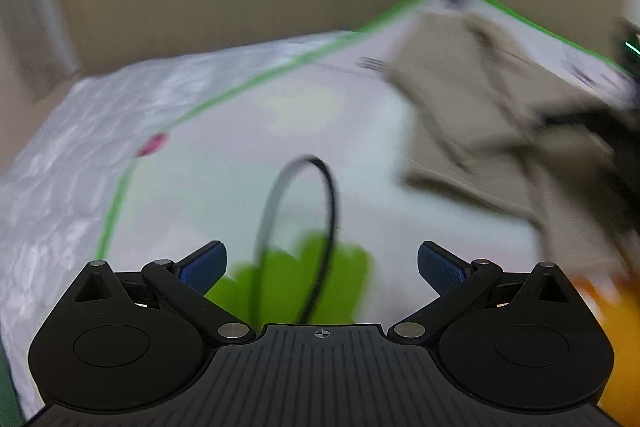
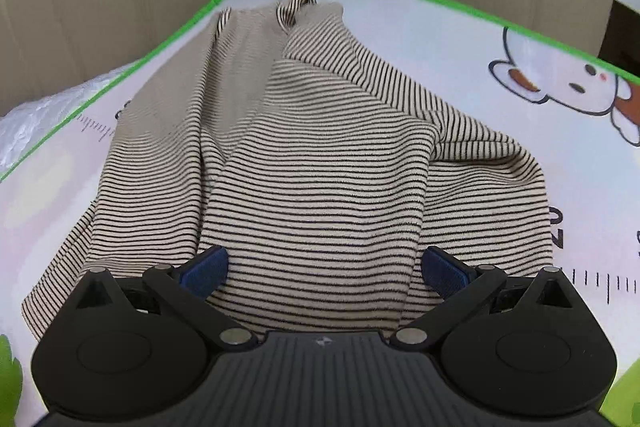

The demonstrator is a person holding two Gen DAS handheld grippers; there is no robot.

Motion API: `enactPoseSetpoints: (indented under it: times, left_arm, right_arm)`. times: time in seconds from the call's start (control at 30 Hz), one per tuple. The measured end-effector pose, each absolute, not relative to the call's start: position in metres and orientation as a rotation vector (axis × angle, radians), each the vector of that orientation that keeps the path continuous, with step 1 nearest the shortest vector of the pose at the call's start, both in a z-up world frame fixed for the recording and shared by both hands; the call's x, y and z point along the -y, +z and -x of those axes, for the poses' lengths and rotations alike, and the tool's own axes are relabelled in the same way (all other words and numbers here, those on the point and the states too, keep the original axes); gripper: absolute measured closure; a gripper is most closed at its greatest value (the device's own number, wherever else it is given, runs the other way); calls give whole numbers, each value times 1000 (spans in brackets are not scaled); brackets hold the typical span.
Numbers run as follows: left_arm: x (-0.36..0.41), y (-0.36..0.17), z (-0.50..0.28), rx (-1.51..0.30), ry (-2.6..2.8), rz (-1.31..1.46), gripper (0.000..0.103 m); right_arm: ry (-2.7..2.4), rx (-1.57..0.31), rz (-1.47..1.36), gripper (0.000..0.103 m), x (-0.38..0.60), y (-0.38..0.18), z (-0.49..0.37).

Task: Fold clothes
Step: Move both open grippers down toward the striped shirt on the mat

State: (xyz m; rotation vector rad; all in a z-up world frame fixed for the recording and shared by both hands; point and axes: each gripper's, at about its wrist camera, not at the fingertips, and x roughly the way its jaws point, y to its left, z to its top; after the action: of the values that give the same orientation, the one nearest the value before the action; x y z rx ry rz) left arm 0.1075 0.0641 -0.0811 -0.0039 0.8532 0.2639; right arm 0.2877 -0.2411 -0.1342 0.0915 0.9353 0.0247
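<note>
Right wrist view: striped shirt (image 2: pixel 320 163) lies rumpled on the play mat (image 2: pixel 460 39), unfolded; right gripper (image 2: pixel 324 267) spread wide over it, empty; left gripper (image 1: pixel 322 265) wide, empty; folding barely begun.

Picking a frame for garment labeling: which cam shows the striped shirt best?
Right wrist. The striped shirt fills the frame, sharp, stripes and folds readable, lying crumpled on the mat. Left wrist shows it only at the right edge, motion-blurred, stripes unreadable.
</note>
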Motion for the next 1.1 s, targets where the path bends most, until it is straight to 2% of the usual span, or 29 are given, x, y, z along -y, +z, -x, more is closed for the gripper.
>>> enactPoseSetpoints:
  times: [0.07,0.2,0.3,0.57,0.67,0.7,0.73,0.87,1.0,1.1]
  left_arm:
    - [-92,-75,-133,-808,381,71,0]
    - [-151,-43,-171,-579,607,164,0]
    - [-162,-36,-191,-484,642,158,0]
    - [-64,-87,-261,-648,325,13,0]
    - [-27,-104,-272,-717,253,-69,0]
    - [-17,-109,-275,-754,226,-110,0]
    - [-7,-112,-278,-790,201,-156,0]
    - [29,-117,-271,-840,104,-335,0]
    - [46,-124,-264,-811,26,-320,0]
    - [38,-140,-257,-882,20,-205,0]
  right_arm:
    - [32,-969,-84,0,241,-135,-294]
    - [32,-1028,-78,0,240,-138,-303]
    - [33,-1068,-66,0,238,-138,-309]
    - [103,-1165,-54,0,242,-136,-324]
    - [166,-1088,-46,3,250,-127,-309]
    - [177,-1036,-33,10,254,-123,-300]
    - [183,-989,-17,11,258,-119,-293]
    - [93,-875,12,15,286,-108,-276]
    - [-87,-843,-21,17,323,-111,-270]
    - [-135,-894,-105,22,352,-120,-258]
